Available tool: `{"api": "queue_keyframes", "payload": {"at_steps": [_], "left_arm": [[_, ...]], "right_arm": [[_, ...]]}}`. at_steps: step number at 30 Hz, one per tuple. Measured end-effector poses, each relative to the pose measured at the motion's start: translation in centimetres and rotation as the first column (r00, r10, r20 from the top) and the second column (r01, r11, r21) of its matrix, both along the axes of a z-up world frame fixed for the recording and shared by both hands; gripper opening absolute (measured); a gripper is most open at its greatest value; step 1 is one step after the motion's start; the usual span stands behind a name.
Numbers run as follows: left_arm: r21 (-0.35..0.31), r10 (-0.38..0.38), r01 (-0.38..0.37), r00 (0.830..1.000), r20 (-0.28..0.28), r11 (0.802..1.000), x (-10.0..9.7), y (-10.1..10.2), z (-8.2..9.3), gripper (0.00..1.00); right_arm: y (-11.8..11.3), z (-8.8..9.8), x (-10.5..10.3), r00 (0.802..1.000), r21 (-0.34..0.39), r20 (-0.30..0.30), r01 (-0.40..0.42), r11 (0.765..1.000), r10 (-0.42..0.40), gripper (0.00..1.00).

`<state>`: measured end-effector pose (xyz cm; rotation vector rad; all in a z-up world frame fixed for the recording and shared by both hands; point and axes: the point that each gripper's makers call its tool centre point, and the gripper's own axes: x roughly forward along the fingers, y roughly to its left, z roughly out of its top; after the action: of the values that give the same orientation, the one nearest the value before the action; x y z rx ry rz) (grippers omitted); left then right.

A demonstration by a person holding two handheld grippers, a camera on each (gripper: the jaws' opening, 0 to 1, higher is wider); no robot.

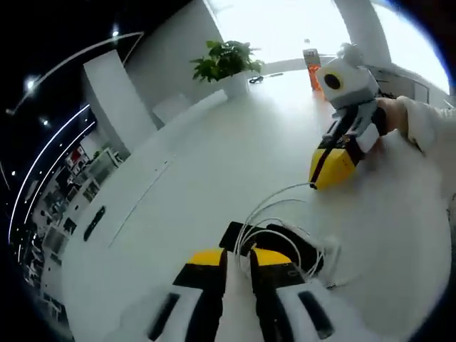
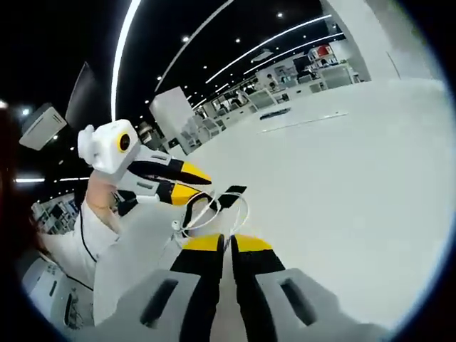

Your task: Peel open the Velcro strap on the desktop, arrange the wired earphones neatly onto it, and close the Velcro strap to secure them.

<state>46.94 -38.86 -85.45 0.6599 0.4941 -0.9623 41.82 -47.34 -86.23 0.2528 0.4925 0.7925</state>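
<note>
Left gripper view has the earphones (image 1: 281, 239) as a loose white coil on the white table (image 1: 214, 164), lying across the black strap (image 1: 239, 235), which sits flat just ahead of the left gripper (image 1: 236, 262). That gripper's yellow-tipped jaws stand nearly together with only a thin gap; whether they pinch a loop of cord I cannot tell, as the cord passes right at the tips. One strand runs from the coil up to the right gripper (image 1: 329, 171), whose jaws are pressed together at the cord's end, low over the table, held by a hand (image 1: 399, 117) in a white sleeve. Farther back stand a potted plant (image 1: 226, 63) and an orange box (image 1: 313, 68). Right gripper view shows the same coil (image 2: 206, 210) and strap (image 2: 228, 196) just beyond the right gripper's (image 2: 226, 246) tips, which are closed to a slit, with the left gripper (image 2: 192, 185) coming in from the left, its jaws slightly parted, tips over the strap.
</note>
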Motion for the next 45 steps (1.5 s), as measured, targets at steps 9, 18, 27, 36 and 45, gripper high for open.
{"api": "queue_keyframes", "payload": {"at_steps": [9,18,27,36,45], "left_arm": [[-0.024,0.015,-0.014,0.999,0.048,1.0,-3.1,3.3,0.9,0.18],[-0.148,0.034,-0.034,0.999,-0.004,0.988,-3.7,4.2,-0.2,0.18],[-0.215,0.095,-0.084,0.995,0.04,0.973,-1.4,3.4,0.0,0.18],[-0.239,0.106,-0.091,0.993,0.052,0.967,-0.5,1.6,-0.5,0.18],[-0.222,0.098,-0.078,0.992,0.082,0.972,-0.5,1.8,-0.4,0.18]], "right_arm": [[-0.6,0.8,-0.7,0.988,-0.214,0.144,-0.024,0.977,0.056,0.13],[4.5,1.9,-0.6,0.933,-0.391,0.274,-0.115,0.913,0.234,0.18],[6.6,4.6,3.4,0.887,-0.428,0.361,-0.118,0.896,0.289,0.19],[8.3,3.4,4.4,0.867,-0.545,0.239,-0.253,0.799,0.438,0.19],[7.3,4.6,1.9,0.704,-0.754,0.275,-0.264,0.601,0.655,0.19]]}}
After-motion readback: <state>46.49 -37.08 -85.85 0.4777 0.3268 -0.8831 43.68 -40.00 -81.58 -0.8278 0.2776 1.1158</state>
